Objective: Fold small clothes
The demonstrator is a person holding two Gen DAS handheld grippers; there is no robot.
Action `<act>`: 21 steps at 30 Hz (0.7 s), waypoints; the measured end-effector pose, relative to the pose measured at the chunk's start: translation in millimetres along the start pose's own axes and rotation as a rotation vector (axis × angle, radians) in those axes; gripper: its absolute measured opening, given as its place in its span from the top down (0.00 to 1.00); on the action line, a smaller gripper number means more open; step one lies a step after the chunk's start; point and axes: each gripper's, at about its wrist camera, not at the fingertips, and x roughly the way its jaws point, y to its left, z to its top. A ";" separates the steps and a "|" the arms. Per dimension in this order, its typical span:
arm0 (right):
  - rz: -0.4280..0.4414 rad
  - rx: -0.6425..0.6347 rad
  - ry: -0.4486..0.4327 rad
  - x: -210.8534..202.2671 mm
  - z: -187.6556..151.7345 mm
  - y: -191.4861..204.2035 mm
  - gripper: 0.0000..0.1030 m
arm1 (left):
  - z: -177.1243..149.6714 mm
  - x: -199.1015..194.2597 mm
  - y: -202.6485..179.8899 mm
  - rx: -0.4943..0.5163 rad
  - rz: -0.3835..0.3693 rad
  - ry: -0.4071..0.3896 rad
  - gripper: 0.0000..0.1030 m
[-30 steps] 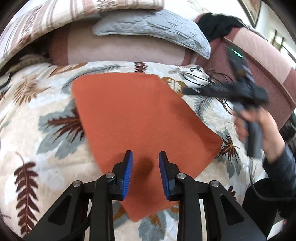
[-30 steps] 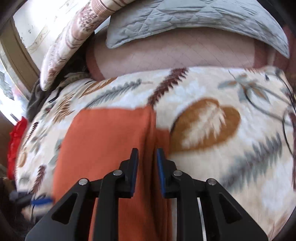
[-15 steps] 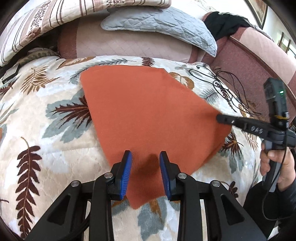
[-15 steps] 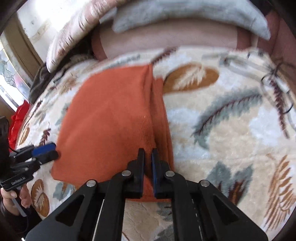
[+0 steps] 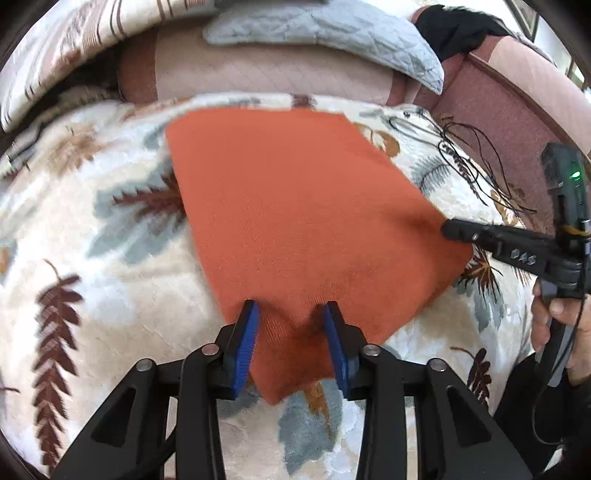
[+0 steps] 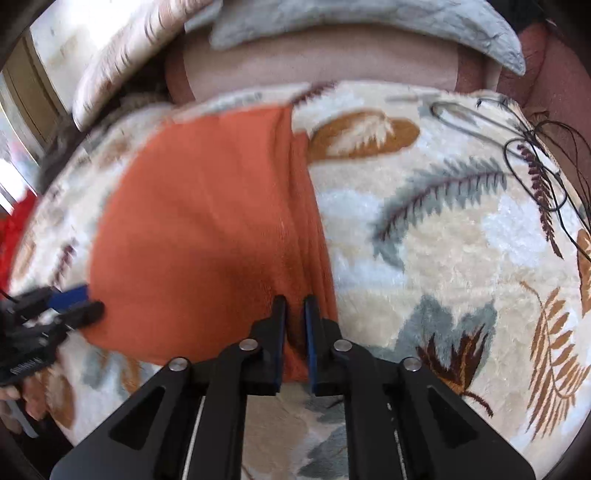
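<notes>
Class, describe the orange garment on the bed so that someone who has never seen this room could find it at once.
Start at the bed with the cream leaf-print blanket, below the grey quilted pillow. In the blanket's middle lies the orange garment, spread flat with a folded layer showing along one edge. It is the only plain, single-coloured cloth there; everything around it is patterned, and the tangle of thin black cords lies off to one side.

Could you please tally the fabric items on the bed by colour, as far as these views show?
Orange: 1, the folded cloth
Grey: 1, the quilted pillow
Leaf-patterned cream: 1, the blanket
Black: 1, the garment
Total: 4
</notes>
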 end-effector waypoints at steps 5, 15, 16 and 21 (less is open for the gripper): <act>0.036 -0.033 -0.081 -4.3 17.8 14.0 0.50 | 12.0 -13.6 -6.0 0.040 0.097 -0.087 0.32; -0.032 -0.102 -0.035 42.2 37.4 26.2 0.50 | 18.4 23.1 -1.8 0.027 0.094 -0.024 0.35; -0.047 -0.107 -0.014 49.0 35.3 25.0 0.50 | 18.4 25.7 -0.4 0.019 0.088 -0.023 0.34; -0.040 -0.093 0.040 64.5 32.7 14.8 0.46 | 18.4 29.4 -0.2 0.019 0.092 -0.026 0.33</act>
